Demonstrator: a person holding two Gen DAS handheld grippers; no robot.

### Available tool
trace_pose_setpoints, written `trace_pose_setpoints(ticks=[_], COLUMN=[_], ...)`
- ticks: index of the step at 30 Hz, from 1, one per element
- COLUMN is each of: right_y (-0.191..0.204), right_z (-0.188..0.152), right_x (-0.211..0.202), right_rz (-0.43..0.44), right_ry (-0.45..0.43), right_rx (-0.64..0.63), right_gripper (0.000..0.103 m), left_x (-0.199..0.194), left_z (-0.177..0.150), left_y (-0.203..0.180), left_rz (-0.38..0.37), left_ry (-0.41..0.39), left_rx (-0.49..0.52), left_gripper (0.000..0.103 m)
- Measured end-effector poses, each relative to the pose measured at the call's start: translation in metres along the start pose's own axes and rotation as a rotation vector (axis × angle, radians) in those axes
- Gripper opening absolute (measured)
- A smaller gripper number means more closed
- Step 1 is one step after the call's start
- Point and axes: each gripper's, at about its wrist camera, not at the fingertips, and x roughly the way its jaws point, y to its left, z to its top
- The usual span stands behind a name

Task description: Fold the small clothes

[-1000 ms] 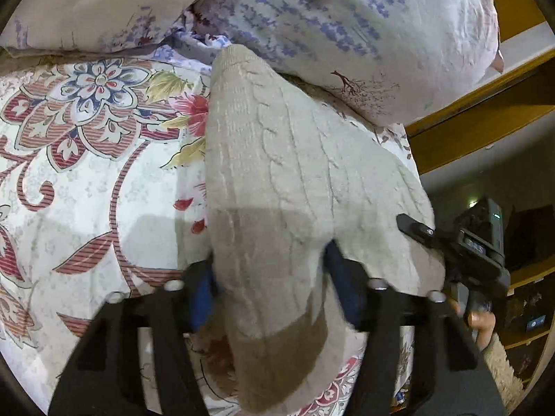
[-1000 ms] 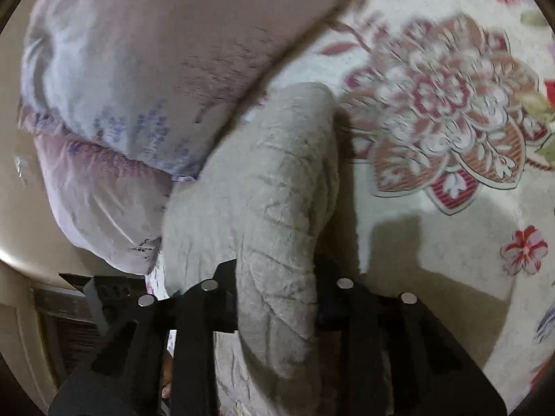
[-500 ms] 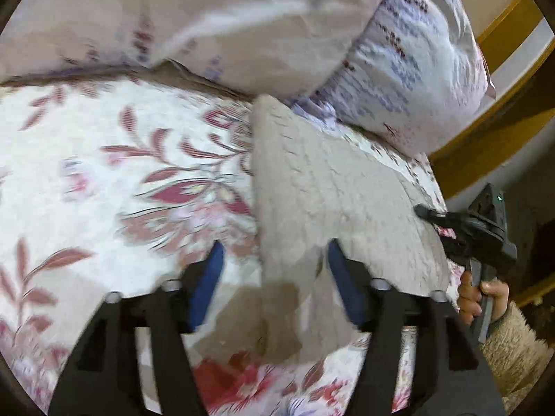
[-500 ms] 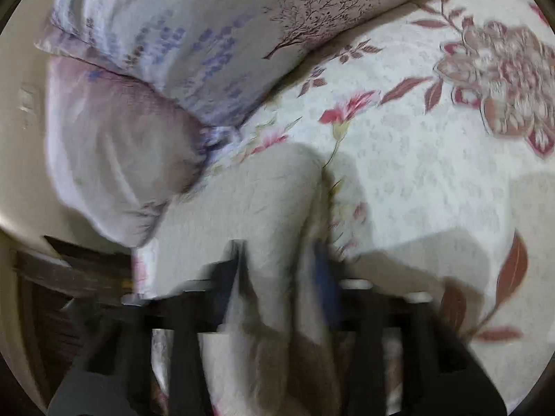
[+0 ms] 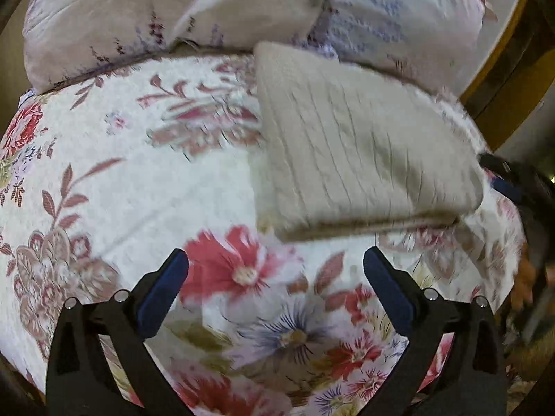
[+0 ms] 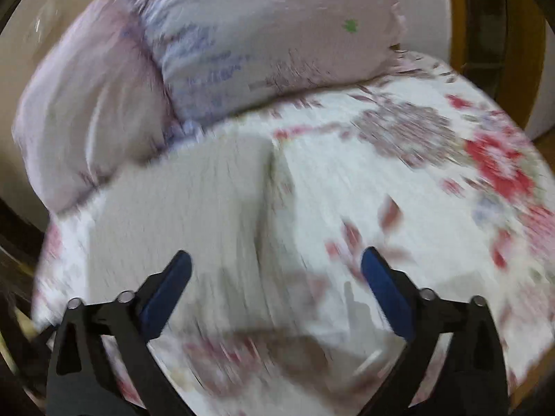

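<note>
A beige cable-knit garment (image 5: 353, 152) lies folded flat on the floral bedsheet (image 5: 138, 190), just below the pillows. My left gripper (image 5: 275, 267) is open and empty, pulled back from the garment's near edge. In the right wrist view the same garment (image 6: 180, 222) shows blurred on the sheet, left of centre. My right gripper (image 6: 275, 263) is open and empty, above the garment's right edge and apart from it. The right gripper's body shows at the far right edge of the left wrist view (image 5: 520, 187).
Two pale floral pillows (image 5: 208, 10) (image 6: 260, 41) lie at the head of the bed behind the garment. A wooden bed frame (image 5: 499, 79) runs along the right. The sheet's edge drops off at the left in the right wrist view (image 6: 45, 242).
Both grippers have opened and let go of the garment, then pulled back from it. The garment has dropped from a raised fold to lying flat on the sheet.
</note>
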Motion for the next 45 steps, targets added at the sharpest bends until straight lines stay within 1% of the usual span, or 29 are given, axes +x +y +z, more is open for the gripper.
trace_pose_setpoints(ticks=[1,2,4,7,8,10,13,17,27,45], right_y=[0.006,0.011,0.022,0.029,0.035,0.042,0.042,0.040,0.044,0.043], right_z=[-0.017,-0.026,-0.045,-0.057,-0.060,-0.064,-0.067,-0.064,-0.069,-0.068], right_x=[-0.002,0.002,0.017,0.030,0.034,0.037,0.039,0.042,0.038,0.037], right_rz=[-0.016,-0.023,-0.030,-0.047,-0.081,-0.130,-0.128,-0.134,-0.150,-0.150], right_ry=[0.007,0.023,0.099,0.143,0.139,0.137,0.134,0.153,0.144,0.142], right_rx=[-0.039,-0.061,-0.096,-0.115,-0.146,-0.201,-0.187,-0.184,-0.166,-0.166], right_gripper=[0.102,0.102,0.102,0.102,0.102,0.102,0.102,0.102,0.102,0.102], left_x=[0.003,0.008,0.019,0.023,0.024,0.023,0.022,0.022,0.020,0.022], left_z=[-0.002,-0.003,-0.007,-0.010,-0.011,-0.012,-0.011,-0.010,-0.013,-0.011], left_y=[-0.003,-0.007,-0.008,-0.015,-0.018,-0.016,-0.015,-0.014,-0.015,-0.014], left_rz=[0.026,0.064,0.100,0.140,0.164,0.163,0.164,0.173,0.179,0.180], left_ry=[0.011,0.028,0.073,0.072,0.079,0.090,0.113,0.138,0.137,0.129], left_rx=[0.009,0.013,-0.004,0.023,0.037,0.017,0.014,-0.003,-0.014,-0.010], left_gripper=[0.101,0.101,0.101,0.101,0.101,0.101,0.101,0.101,0.101,0.101])
